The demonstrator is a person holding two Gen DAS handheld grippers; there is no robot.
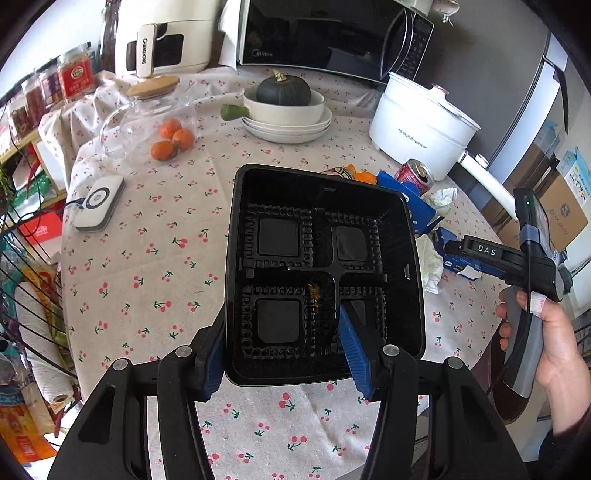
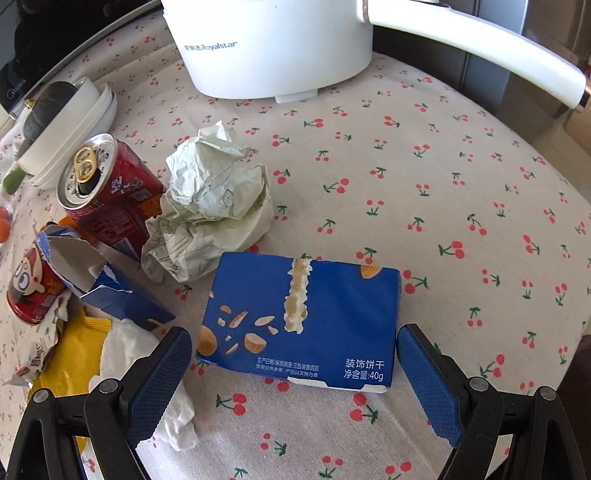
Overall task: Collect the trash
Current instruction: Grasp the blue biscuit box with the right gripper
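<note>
My left gripper [image 1: 284, 354] is shut on the near wall of a black four-compartment plastic tray [image 1: 321, 266] and holds it tilted above the table. My right gripper [image 2: 295, 362] is open, one finger on each side of a flat blue biscuit box [image 2: 303, 317] lying on the cloth. Beyond the box lie crumpled pale paper [image 2: 210, 206], a red drink can [image 2: 107, 192], a torn blue carton [image 2: 99, 277], a small red can [image 2: 31, 291], a yellow wrapper [image 2: 74, 354] and white tissue [image 2: 147, 369]. The right gripper also shows in the left wrist view [image 1: 454, 247].
A white Royalstar electric pot [image 2: 273, 48] with a long handle stands behind the trash. Stacked white bowls with a dark squash [image 1: 284, 107], a glass jug [image 1: 147, 118], tangerines [image 1: 171, 142], a microwave [image 1: 325, 33] and a white charger [image 1: 98, 203] stand on the cherry-print cloth [image 1: 147, 277].
</note>
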